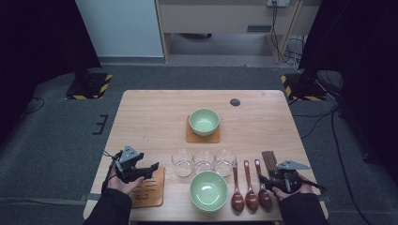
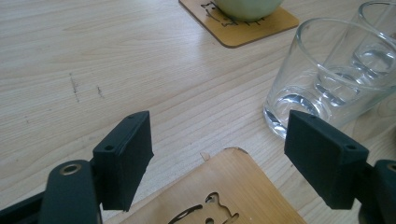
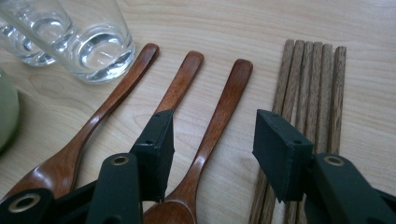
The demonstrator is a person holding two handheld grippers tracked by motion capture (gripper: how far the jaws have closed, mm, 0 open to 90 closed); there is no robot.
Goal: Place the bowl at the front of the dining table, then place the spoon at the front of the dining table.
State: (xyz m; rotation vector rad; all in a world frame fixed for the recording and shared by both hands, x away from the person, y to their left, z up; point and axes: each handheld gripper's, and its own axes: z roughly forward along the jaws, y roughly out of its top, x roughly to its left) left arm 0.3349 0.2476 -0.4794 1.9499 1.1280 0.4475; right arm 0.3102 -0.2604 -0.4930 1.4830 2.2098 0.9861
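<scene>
On the tabletop [image 1: 155, 117] we hold both tongs open: right tongs [image 3: 212, 140] straddle a spoon [image 3: 210, 135], left tongs [image 2: 219, 149] over a coaster [image 2: 224, 191]; nothing lifted yet.

Lab: black curtains [image 1: 37, 37], hazard-taped stands [image 1: 89, 84]

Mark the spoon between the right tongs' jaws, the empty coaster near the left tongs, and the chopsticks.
rightmost spoon [image 3: 219, 114], right gripper view, mid-handle.
empty coaster [image 2: 233, 186], left gripper view, bare wood near its corner.
chopsticks [image 3: 312, 79], right gripper view, middle stick of the bundle.
</scene>
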